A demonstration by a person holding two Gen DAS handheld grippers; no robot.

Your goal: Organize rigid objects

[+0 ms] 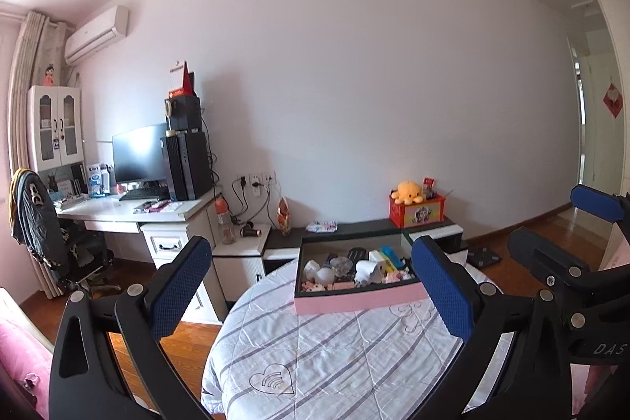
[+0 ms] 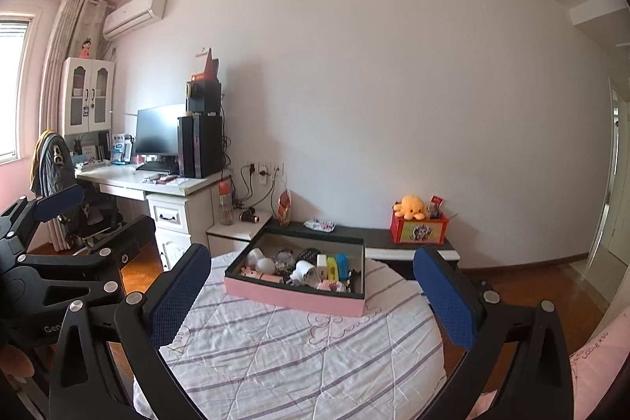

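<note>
A pink box with a dark inside (image 1: 360,301) (image 2: 293,297) stands at the far side of a round table under a striped white cloth (image 1: 315,353) (image 2: 299,353). It holds several small rigid objects: white bulbs (image 2: 264,265), a white plug (image 2: 304,268), yellow and blue blocks (image 2: 341,264), a black remote (image 1: 356,254). My left gripper (image 1: 311,294) is open and empty, held above the table short of the box. My right gripper (image 2: 311,296) is open and empty too, beside it. Each shows in the other's view (image 1: 571,262) (image 2: 71,243).
A low black-and-white cabinet (image 2: 374,243) stands behind the table with a red box and a yellow plush (image 2: 411,205). A white desk (image 2: 157,184) with a monitor, a computer tower and a chair is at the left. Wooden floor lies around the table.
</note>
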